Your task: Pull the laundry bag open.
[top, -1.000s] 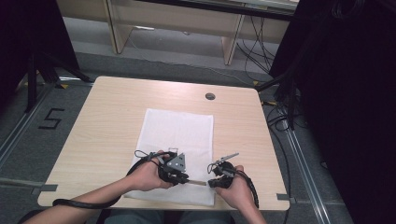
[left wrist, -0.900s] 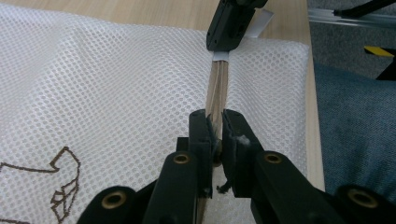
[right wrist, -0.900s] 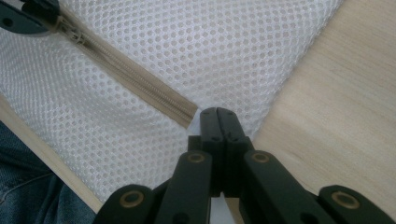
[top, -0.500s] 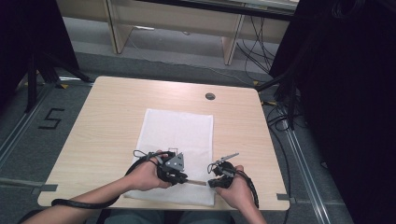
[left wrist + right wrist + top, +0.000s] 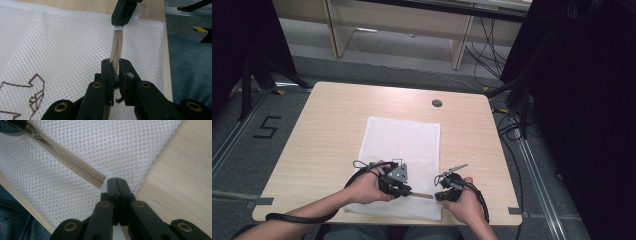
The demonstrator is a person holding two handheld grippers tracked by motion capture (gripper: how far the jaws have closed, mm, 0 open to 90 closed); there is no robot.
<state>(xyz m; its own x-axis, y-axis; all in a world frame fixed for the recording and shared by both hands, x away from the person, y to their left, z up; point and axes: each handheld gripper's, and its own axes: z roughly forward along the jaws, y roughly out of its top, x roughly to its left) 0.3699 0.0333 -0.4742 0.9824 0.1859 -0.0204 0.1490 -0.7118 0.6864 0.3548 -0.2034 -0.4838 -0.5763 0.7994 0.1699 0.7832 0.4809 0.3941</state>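
Observation:
A white mesh bag (image 5: 402,140) lies flat on the wooden table (image 5: 337,115), its beige zipper (image 5: 423,195) running along the near edge. My left gripper (image 5: 409,191) points right along that edge. In the left gripper view its jaws (image 5: 114,68) are shut on the zipper (image 5: 117,45), which stretches taut toward the right gripper (image 5: 123,12). My right gripper (image 5: 438,195) faces it from the bag's near right corner. In the right gripper view the right gripper (image 5: 116,181) is shut on the mesh at the zipper's (image 5: 67,160) end.
The table's front edge (image 5: 27,207) runs just behind both hands, with the person's jeans (image 5: 190,65) below it. A round cable hole (image 5: 437,103) sits at the far right of the tabletop. A brown stitched logo (image 5: 32,95) marks the bag.

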